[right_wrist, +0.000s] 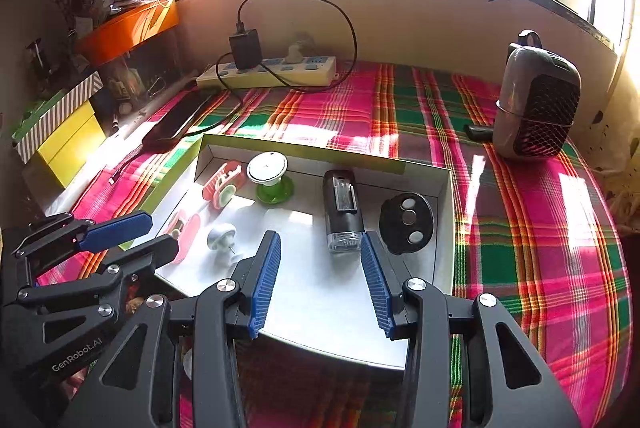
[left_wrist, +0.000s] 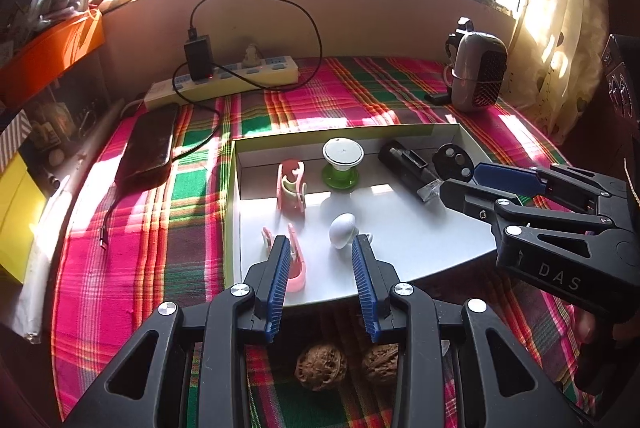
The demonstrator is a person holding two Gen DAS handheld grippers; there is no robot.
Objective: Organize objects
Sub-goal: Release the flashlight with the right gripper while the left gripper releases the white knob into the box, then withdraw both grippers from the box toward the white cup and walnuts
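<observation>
A shallow white box lid (left_wrist: 420, 236) (right_wrist: 320, 292) lies on the plaid cloth. It holds two pink clips (left_wrist: 290, 187) (left_wrist: 296, 260), a white-and-green suction cup (left_wrist: 342, 163) (right_wrist: 270, 175), a white hook (left_wrist: 343, 230) (right_wrist: 221, 238), a black device (left_wrist: 406, 169) (right_wrist: 343, 211) and a black oval disc (left_wrist: 454, 161) (right_wrist: 406, 224). My left gripper (left_wrist: 322, 248) (right_wrist: 132, 236) is open and empty over the lid's near edge, by the hook. My right gripper (right_wrist: 320, 244) (left_wrist: 476, 183) is open and empty, near the black device. Two walnuts (left_wrist: 320, 366) (left_wrist: 380, 362) lie on the cloth below the left gripper.
A power strip (left_wrist: 240, 75) (right_wrist: 272, 69) with a black charger and cable sits at the back. A dark phone (left_wrist: 150, 147) lies left of the lid. A small heater (left_wrist: 478, 71) (right_wrist: 536, 107) stands at the back right. Orange and yellow boxes (right_wrist: 68, 143) are at the left.
</observation>
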